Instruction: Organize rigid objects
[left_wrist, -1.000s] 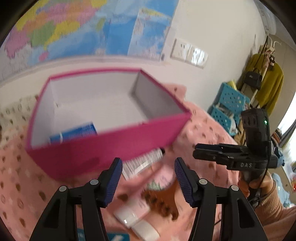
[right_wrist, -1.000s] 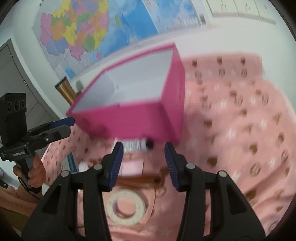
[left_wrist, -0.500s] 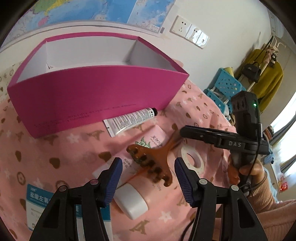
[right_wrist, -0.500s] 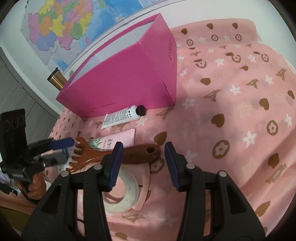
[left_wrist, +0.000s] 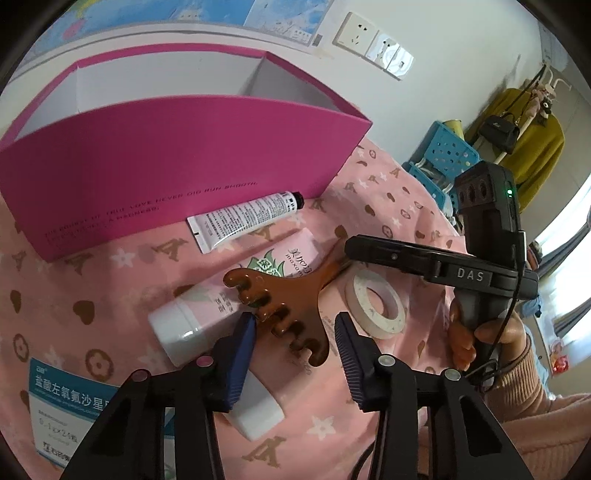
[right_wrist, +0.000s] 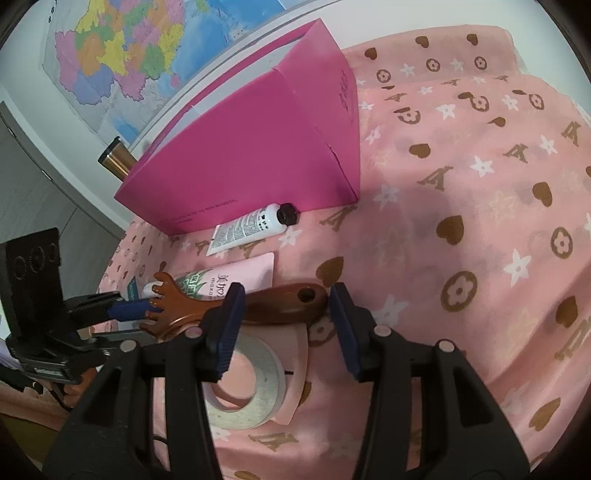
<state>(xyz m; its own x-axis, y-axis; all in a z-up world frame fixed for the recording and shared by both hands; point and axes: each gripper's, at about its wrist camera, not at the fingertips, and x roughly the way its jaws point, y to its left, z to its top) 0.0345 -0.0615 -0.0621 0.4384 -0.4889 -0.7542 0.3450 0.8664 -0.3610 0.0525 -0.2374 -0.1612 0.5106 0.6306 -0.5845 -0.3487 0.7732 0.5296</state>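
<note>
A brown toothed comb (left_wrist: 291, 295) lies on the pink cloth, across a pink tube (left_wrist: 207, 302) with a white cap. My left gripper (left_wrist: 295, 341) is low over the comb's toothed head, which sits between its blue pads. Its jaws are closing, with a thin gap still showing at the right pad. My right gripper (right_wrist: 286, 321) stands open at the comb's handle (right_wrist: 291, 301), whose holed end lies just ahead of its tips. A white tape roll (right_wrist: 247, 380) lies under the right gripper. The pink box (left_wrist: 177, 155) stands open-topped behind.
A white tube with a black cap (left_wrist: 243, 218) lies against the box's front wall. A blue-and-white medicine carton (left_wrist: 70, 402) and a white cap (left_wrist: 258, 413) lie at the lower left. A copper flask (right_wrist: 116, 158) stands behind the box. Blue baskets (left_wrist: 443, 155) stand off the table.
Both grippers have come down closer to the items in front of the box. The left jaws have narrowed around the comb's toothed head. The right jaws look the same.
</note>
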